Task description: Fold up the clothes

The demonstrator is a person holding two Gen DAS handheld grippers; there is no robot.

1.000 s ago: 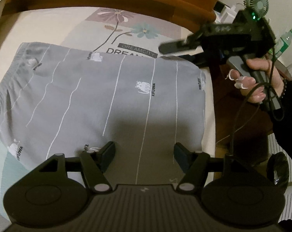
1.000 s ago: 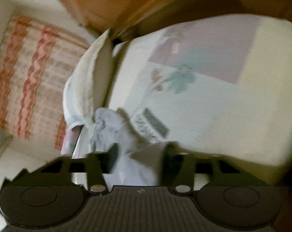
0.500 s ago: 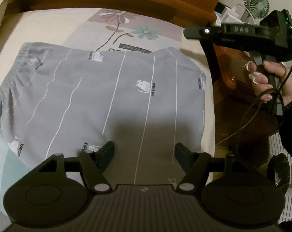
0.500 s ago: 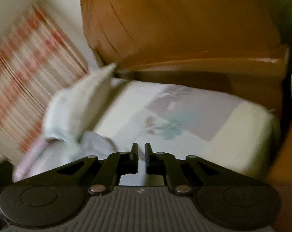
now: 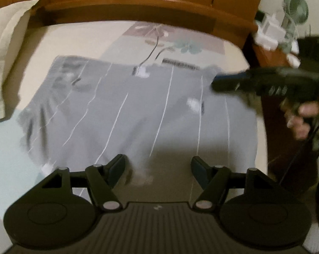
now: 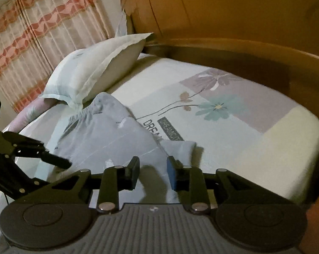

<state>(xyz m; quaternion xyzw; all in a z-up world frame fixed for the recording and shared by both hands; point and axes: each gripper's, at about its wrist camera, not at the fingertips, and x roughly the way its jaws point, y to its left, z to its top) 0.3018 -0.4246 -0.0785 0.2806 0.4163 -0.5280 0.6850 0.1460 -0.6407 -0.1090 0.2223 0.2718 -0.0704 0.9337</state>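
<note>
Grey pyjama shorts (image 5: pixel 138 105) with white lines lie spread on the bed, waistband towards the pillow. My left gripper (image 5: pixel 158 167) hovers open over their near edge, where the cloth looks slightly bunched by the left finger (image 5: pixel 117 169); the picture is blurred. My right gripper (image 5: pixel 222 82), held by a hand (image 5: pixel 303 116), points at the shorts' far right corner. In the right wrist view the shorts (image 6: pixel 100 131) lie below the right gripper (image 6: pixel 152 169), whose jaws are opening with no cloth pinched between the pads. The left gripper (image 6: pixel 53 158) shows at the left edge.
A pale pillow (image 5: pixel 3 63) (image 6: pixel 91 67) lies at the bed's left. The wooden headboard (image 5: pixel 138 6) (image 6: pixel 222 21) runs along the far side. A nightstand with a small fan (image 5: pixel 294 10) stands right of the bed. Striped curtains (image 6: pixel 32 31) hang behind the pillow.
The right gripper lifted off the shorts' far right corner, shut, rolled level, then came back near that corner with its jaws parted again. The left gripper stayed open over the near edge.
</note>
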